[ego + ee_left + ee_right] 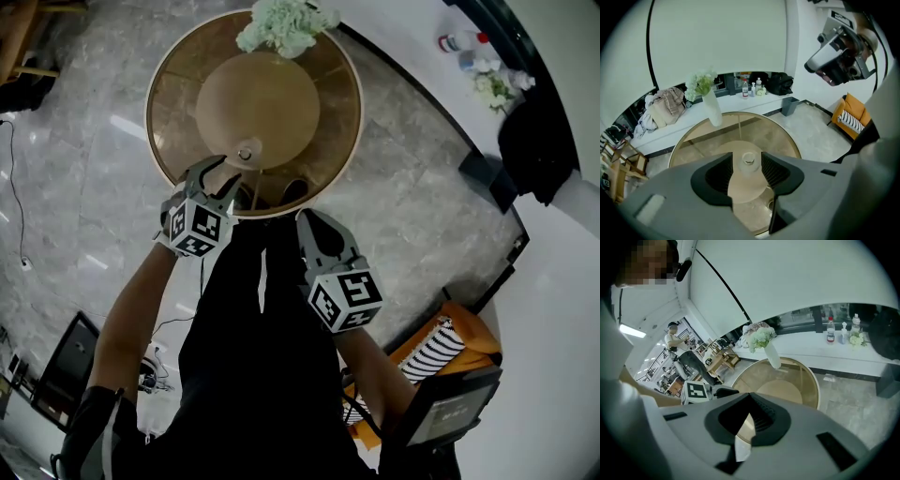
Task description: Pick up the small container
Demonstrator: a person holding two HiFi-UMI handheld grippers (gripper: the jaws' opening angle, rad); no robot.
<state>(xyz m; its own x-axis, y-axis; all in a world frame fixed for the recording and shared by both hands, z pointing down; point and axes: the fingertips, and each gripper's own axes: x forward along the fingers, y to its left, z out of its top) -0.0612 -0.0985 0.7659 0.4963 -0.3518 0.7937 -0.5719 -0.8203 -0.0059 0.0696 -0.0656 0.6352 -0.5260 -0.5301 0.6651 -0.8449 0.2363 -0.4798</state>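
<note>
a: left tongs [228,172] are released, lined up on the small container [246,153], lower middle of the round glass desk [169,70]. right tongs [309,221] look clenched, empty.
b: risk?
a: a tip could knock it skidding. the flower vase [281,25] at the top edge is well clear.

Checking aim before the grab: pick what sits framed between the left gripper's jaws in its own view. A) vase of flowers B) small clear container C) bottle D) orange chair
B: the small container shows in the gap between the open jaws of the left gripper, not yet gripped.
</note>
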